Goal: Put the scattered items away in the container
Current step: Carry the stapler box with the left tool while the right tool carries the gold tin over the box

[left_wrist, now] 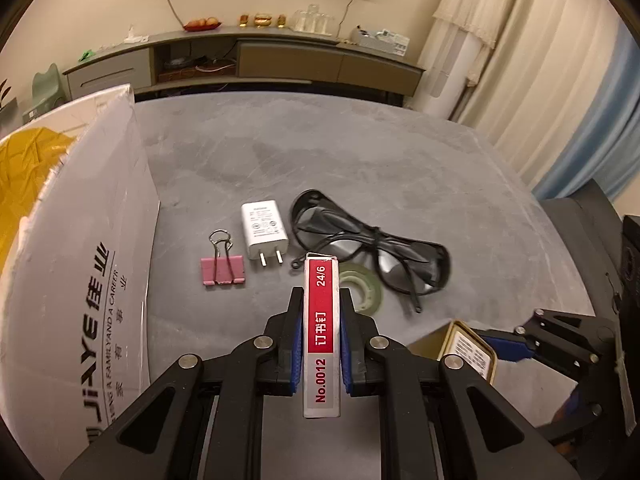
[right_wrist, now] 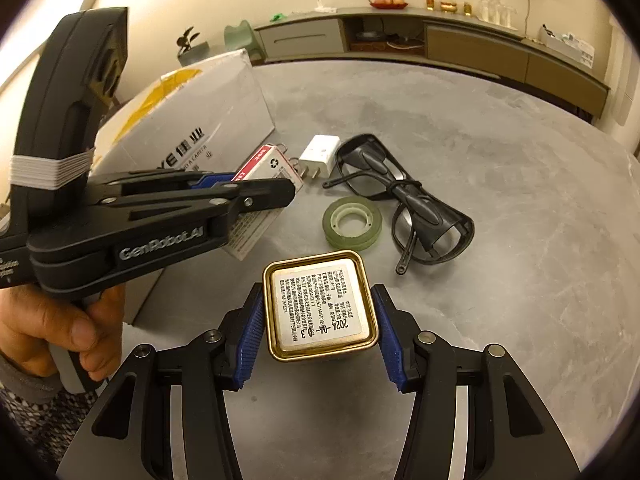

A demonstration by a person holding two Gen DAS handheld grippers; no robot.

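On the far left, the white cardboard box (left_wrist: 80,240) is standing open on the grey table (left_wrist: 360,160), with yellow plastic lining showing inside it. Your left gripper (left_wrist: 321,320) is clamping a red and white staple box (left_wrist: 321,336) between its blue pads, holding it above the table just right of the cardboard box. Beyond it, a pink binder clip (left_wrist: 223,270), a white charger plug (left_wrist: 264,229), a roll of pale green tape (right_wrist: 352,222) and black safety glasses (left_wrist: 372,244) are lying near one another on the table. To the right, your right gripper (right_wrist: 320,316) is holding a square gold tin (right_wrist: 320,306), label facing up; its blue pads are sitting against the tin's two sides. Your left hand (right_wrist: 60,320) is showing in the right wrist view, wrapping around the left gripper's handle.
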